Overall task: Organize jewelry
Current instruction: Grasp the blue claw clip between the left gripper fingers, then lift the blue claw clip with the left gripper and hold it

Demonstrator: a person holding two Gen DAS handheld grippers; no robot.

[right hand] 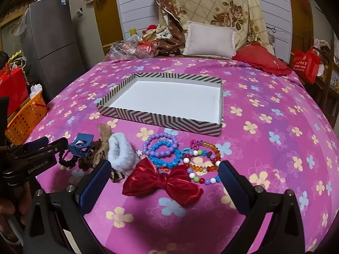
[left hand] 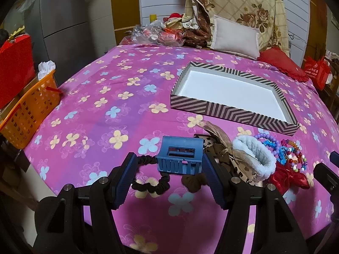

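Clutter lies at the far end of the bed: a pale square cushion (right hand: 209,39), a red frilled pillow (right hand: 261,60) and crumpled clear plastic bags (right hand: 129,49), while an orange plastic basket with holes (left hand: 29,110) stands at the bed's left edge. On the pink bedsheet with flower print (left hand: 101,127) sits a shallow rectangular cardboard box with brown and cream zigzag stripes and a white inside (right hand: 169,100); nothing lies in it. The jewelry lies in a heap on the sheet in front of the box. The left gripper (left hand: 169,178) has its blue ribbed fingers spread apart, with a blue plastic claw hair clip (left hand: 180,157) between the tips; the clip seems to touch the right finger, but I cannot tell if it is held. A black ruffled fabric hair tie (left hand: 151,178) lies under it, beside a small brown fabric flower (left hand: 193,182). To the right follow a fluffy white scrunchie (right hand: 121,152) and brown leopard-print pieces (left hand: 220,152). The right gripper (right hand: 163,178) is also wide apart, and a shiny red satin bow (right hand: 163,182) lies between its fingers, not touching them. Just behind the bow lie a purple round-bead bracelet (right hand: 161,145), a blue bead bracelet (right hand: 163,155) and a multicoloured bead bracelet (right hand: 201,165), overlapping.
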